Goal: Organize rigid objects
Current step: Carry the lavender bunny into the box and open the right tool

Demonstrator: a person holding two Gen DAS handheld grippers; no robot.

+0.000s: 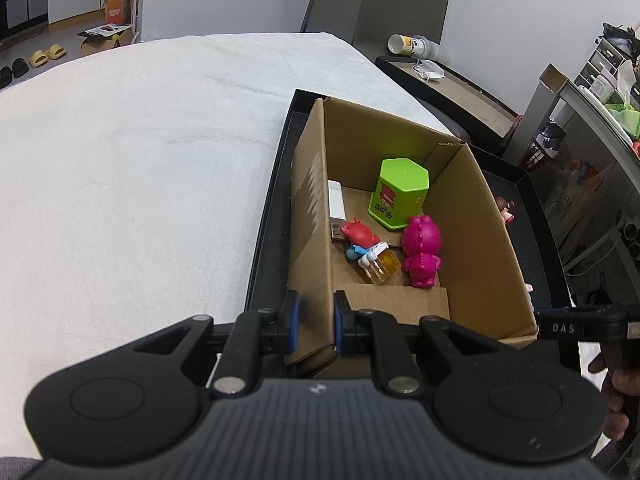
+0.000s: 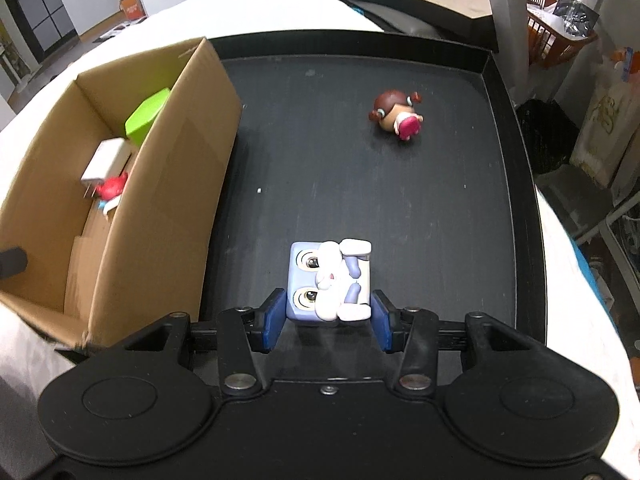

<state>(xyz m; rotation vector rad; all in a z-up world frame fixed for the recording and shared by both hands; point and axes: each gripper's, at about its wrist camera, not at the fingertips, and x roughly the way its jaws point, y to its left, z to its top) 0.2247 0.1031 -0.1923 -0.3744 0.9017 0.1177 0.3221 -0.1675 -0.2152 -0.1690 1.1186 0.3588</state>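
— Right wrist: what's the right gripper (image 2: 328, 316) doing?
— Pinching a pale blue toy (image 2: 330, 282) between its pads, over the black tray (image 2: 514, 184). A brown-haired doll (image 2: 396, 114) lies well apart, farther up the tray.
— And the left gripper (image 1: 316, 322)?
— Clamped on the near wall of the box (image 1: 310, 240) — a green tub (image 1: 398, 194), pink figure (image 1: 420, 250) and red toy (image 1: 358, 232) sit inside.

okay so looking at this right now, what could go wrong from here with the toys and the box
The right claw has the blue-and-white figure only near its pad tips, so it might slip on the way over. The cardboard box wall stands tall; a low carry could catch it. The left claw pinches only a thin wall, so a bump could shift the box.
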